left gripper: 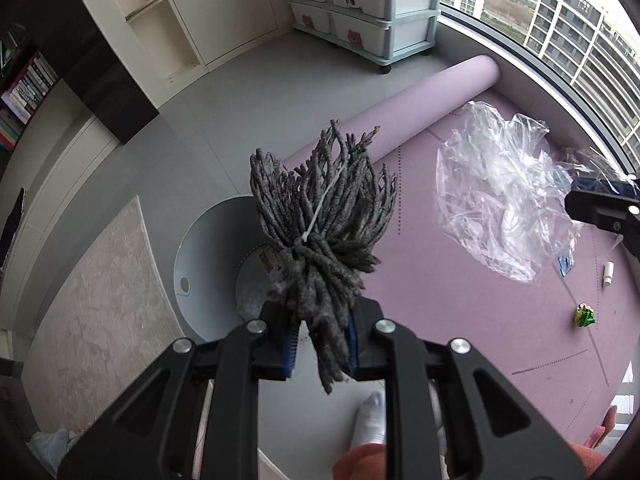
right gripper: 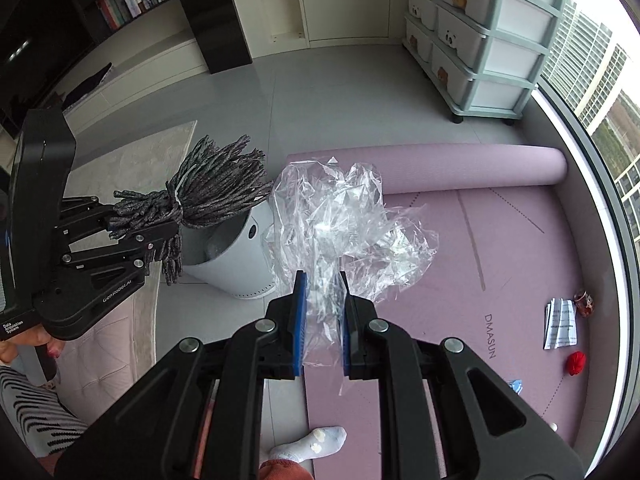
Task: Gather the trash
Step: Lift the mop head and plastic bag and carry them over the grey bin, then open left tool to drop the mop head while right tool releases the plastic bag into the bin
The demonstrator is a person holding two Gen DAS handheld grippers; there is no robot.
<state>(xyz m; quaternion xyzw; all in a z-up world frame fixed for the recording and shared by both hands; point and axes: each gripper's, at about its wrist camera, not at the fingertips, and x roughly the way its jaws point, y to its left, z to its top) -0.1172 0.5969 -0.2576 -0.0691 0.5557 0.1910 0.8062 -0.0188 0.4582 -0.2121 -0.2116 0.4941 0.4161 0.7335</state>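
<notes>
The left gripper pinches a gray mop head above the open bin, apparently ready to drop it in, while the right gripper clamps crumpled clear plastic beside it.

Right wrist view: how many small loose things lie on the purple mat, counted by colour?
Red: 2, a dark wrapper and a ball
White: 2, a folded leaflet and a small bit near the picture's edge
Blue: 1, a scrap
Total: 5
</notes>
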